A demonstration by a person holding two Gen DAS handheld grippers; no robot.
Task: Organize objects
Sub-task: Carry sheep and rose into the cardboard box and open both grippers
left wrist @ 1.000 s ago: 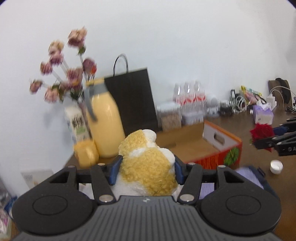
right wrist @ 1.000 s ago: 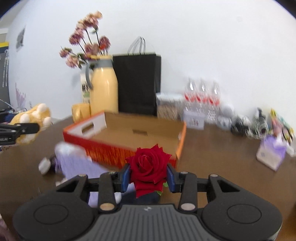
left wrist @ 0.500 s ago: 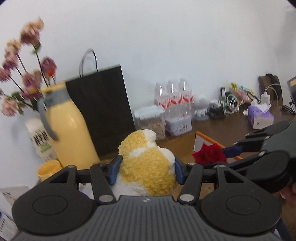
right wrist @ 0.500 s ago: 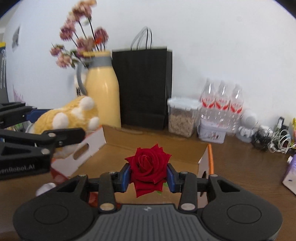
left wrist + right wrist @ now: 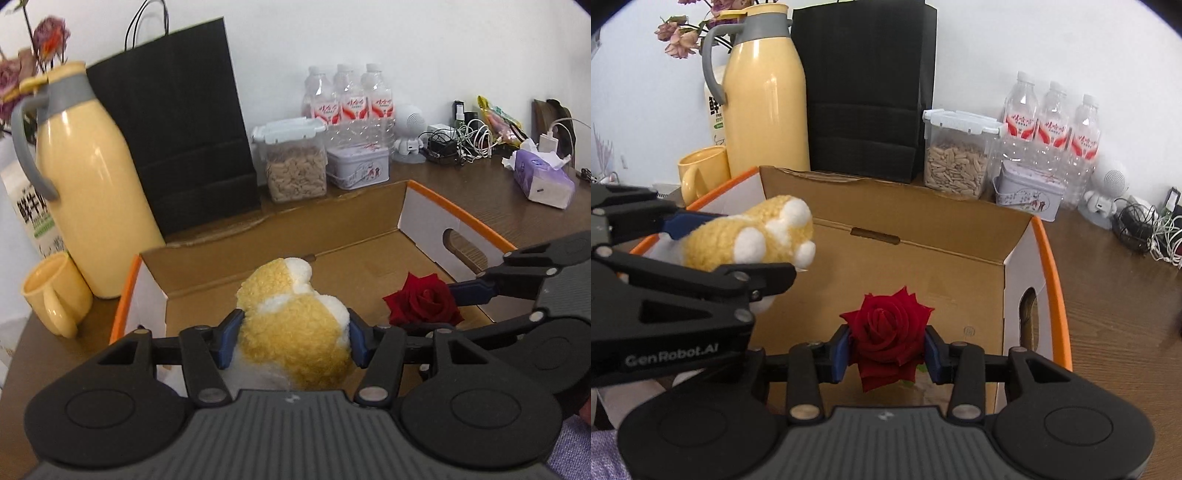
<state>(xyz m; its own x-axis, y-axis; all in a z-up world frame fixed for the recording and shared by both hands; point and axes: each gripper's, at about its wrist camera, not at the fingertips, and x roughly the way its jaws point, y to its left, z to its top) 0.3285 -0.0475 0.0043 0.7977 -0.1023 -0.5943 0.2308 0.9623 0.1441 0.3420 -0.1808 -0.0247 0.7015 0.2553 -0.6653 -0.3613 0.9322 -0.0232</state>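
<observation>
While held over the open cardboard box (image 5: pixel 369 236), seen in the left wrist view, from left to right: at far left, a yellow mug (image 5: pixel 55 295) just beside a tall yellow jug (image 5: pixel 88 192), with a black paper bag (image 5: pixel 177 125) behind. At lower centre, left gripper (image 5: pixel 293 334) pointing forward and level above the box floor, blue pads (image 5: pixel 229 338) pressed narrow against both sides of a yellow and white plush toy (image 5: pixel 295 332). Just right of it, right gripper (image 5: pixel 424 306) reaching in from the right edge of the frame, clamped on a red rose (image 5: pixel 423 302). At upper right, water bottles (image 5: pixel 347 99) and a purple tissue pack (image 5: pixel 543 181) on the wooden table (image 5: pixel 480 199).

In the right wrist view, left to right: left gripper (image 5: pixel 768 251) entering from the left edge, angled slightly toward frame centre, plush toy (image 5: pixel 750 240) between its fingers above the left part of the box (image 5: pixel 905 258). At lower centre, right gripper (image 5: pixel 886 352) aimed straight ahead, pads (image 5: pixel 839 352) close together around the rose (image 5: pixel 886 336), bloom facing up above the box floor. Behind, a clear container of seeds (image 5: pixel 956 155) near the bottles (image 5: pixel 1052 122).
</observation>
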